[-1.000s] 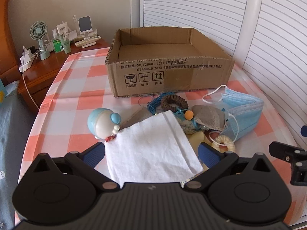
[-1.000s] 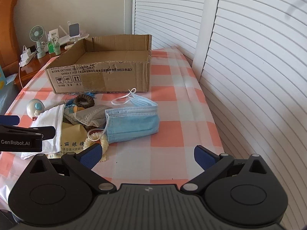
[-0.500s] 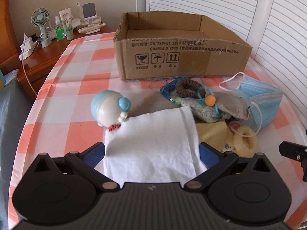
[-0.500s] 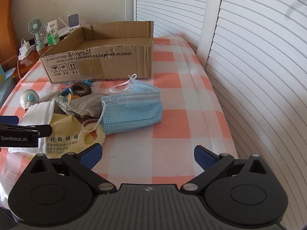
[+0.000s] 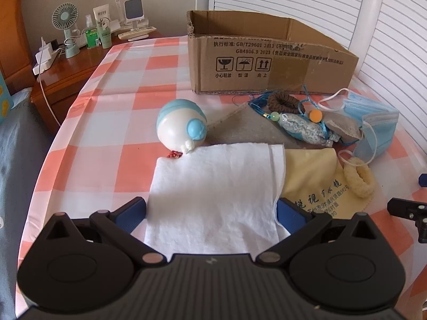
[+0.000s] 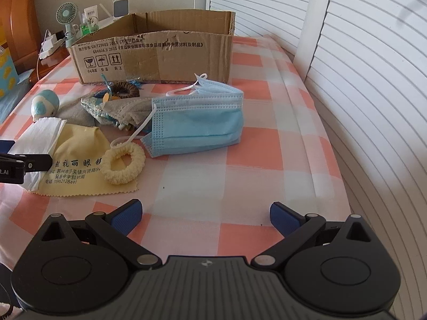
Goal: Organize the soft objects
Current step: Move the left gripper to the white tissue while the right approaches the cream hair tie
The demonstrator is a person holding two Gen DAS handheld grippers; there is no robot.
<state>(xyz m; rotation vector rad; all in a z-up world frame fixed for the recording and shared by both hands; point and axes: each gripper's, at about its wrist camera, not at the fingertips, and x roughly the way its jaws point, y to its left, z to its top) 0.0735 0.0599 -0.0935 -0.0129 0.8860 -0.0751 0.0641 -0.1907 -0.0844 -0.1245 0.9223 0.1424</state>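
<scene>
Left gripper (image 5: 210, 210) spread wide, straddling folded white cloth (image 5: 216, 194); right gripper (image 6: 205, 213) spread, empty, near pleated blue face mask (image 6: 197, 122).

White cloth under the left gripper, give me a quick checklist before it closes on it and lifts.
1. Left gripper open: ok.
2. White cloth between its fingers: ok, near edge lies in the gap.
3. Cloth free of neighbours: not ok, it overlaps the yellow cloth and touches the blue-white toy.
4. Cardboard box open on top: ok.
5. Right gripper out of the way: ok, open over bare tablecloth.
</scene>
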